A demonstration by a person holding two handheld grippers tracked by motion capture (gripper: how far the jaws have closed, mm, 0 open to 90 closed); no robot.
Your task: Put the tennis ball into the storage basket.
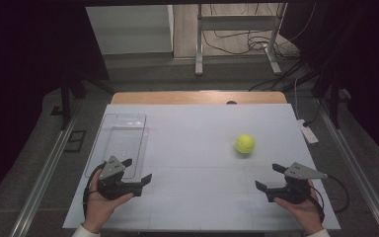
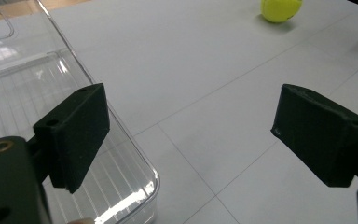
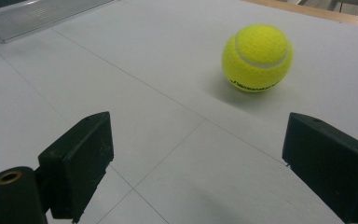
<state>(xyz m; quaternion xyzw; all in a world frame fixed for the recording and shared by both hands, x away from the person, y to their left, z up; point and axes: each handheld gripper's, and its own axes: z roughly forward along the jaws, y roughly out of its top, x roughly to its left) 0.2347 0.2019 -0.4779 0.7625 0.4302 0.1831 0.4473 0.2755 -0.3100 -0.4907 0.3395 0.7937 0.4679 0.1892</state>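
Left gripper [image 1: 137,170]: held at the near left of the table, jaws spread wide and nothing gripped; one jaw is seen over the near corner of the clear tray [image 1: 109,148].
Clear tray: laid along the table's left edge, seemingly empty.
Tennis ball [image 1: 245,144]: set right of the table's middle, well apart from the tray, resting free.
Right gripper [image 1: 270,177]: held at the near right, jaws wide, nothing gripped.
Deciding relation: the ball is judged nearer the right gripper, lying ahead of its jaws and slightly towards the table's middle; being round, no long axis is offered.
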